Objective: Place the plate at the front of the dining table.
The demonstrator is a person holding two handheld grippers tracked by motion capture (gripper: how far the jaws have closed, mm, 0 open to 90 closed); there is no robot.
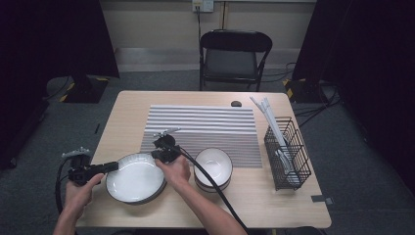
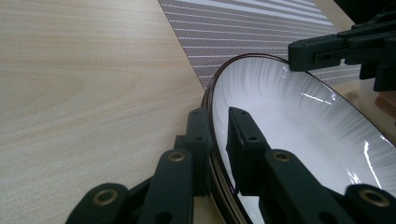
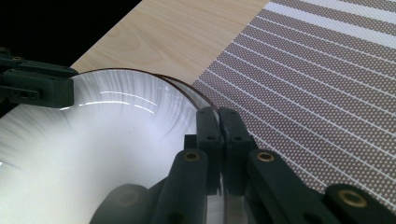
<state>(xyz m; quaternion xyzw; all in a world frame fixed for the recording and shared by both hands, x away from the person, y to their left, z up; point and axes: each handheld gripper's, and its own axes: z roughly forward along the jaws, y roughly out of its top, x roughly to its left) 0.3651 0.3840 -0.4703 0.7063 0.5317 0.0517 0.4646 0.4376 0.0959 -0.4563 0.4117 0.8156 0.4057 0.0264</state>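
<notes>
A white plate (image 1: 134, 178) with a thin dark rim lies near the table's front left; a second dark rim shows just beneath it in both gripper views. My left gripper (image 1: 115, 166) (image 2: 218, 135) straddles the plate's (image 2: 299, 121) left rim, one jaw outside and one inside, with a sliver of white showing between the inner pad and the rim. My right gripper (image 1: 159, 154) (image 3: 218, 126) is shut on the plate's (image 3: 107, 140) far right rim, at the mat's edge. Each gripper appears across the plate in the other's view: the right gripper (image 2: 317, 53), the left gripper (image 3: 42, 88).
White bowls (image 1: 213, 164), stacked, stand just right of the plate. A striped placemat (image 1: 205, 127) covers the table's middle. A black wire basket (image 1: 288, 152) holding white utensils stands at the right edge. A folding chair (image 1: 232, 54) is behind the table.
</notes>
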